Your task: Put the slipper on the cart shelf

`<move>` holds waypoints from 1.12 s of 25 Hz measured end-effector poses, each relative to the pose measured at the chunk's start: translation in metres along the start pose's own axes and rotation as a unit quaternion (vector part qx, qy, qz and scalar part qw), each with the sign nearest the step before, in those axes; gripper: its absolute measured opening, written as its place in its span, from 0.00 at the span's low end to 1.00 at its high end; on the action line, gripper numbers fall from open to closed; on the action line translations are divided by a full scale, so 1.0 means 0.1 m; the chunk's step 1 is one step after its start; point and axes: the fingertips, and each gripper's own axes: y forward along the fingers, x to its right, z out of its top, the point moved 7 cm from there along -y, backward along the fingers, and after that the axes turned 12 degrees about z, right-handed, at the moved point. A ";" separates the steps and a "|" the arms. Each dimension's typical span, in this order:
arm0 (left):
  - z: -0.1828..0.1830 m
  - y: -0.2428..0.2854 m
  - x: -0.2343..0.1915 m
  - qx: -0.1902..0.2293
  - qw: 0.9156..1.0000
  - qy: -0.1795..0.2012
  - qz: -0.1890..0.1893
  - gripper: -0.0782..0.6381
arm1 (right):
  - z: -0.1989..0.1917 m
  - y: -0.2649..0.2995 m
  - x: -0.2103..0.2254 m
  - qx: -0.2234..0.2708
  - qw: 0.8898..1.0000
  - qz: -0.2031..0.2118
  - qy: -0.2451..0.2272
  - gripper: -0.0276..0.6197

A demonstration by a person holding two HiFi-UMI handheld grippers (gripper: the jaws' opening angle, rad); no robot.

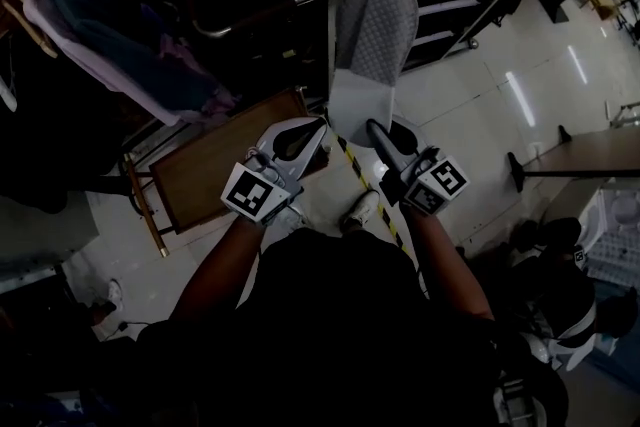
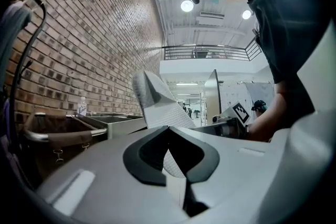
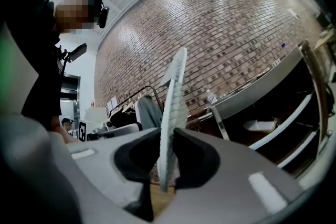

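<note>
Gripping the slipper (image 1: 372,25) at its heel, held off the floor. Right gripper (image 3: 168,136) is clamped on the sole, seen edge-on; left gripper (image 2: 168,127) is closed on the heel's corner. Long axis runs straight away from my jaws, toe leading. Cart shelf (image 1: 445,7) lies beyond the toe, apart from it.

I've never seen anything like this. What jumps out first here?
A grey quilted slipper, held up mid-frame in the head view, pinched at its heel end by the left tool and the right tool. Just beyond it stands a steel cart with shelves. A tall brick wall fills the background of both gripper views.
</note>
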 end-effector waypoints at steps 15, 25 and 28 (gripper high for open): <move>0.12 1.28 0.84 -0.013 0.999 0.043 -0.009 0.11 | -0.07 -0.89 0.97 -0.037 0.996 0.046 0.073 0.14; 0.04 1.59 0.86 -0.014 0.999 0.037 -0.011 0.11 | -0.46 -1.00 1.36 -0.093 0.982 0.070 0.151 0.14; -0.01 1.66 0.80 -0.012 0.999 0.039 -0.013 0.11 | -0.60 -1.00 1.48 -0.112 0.973 0.064 0.189 0.14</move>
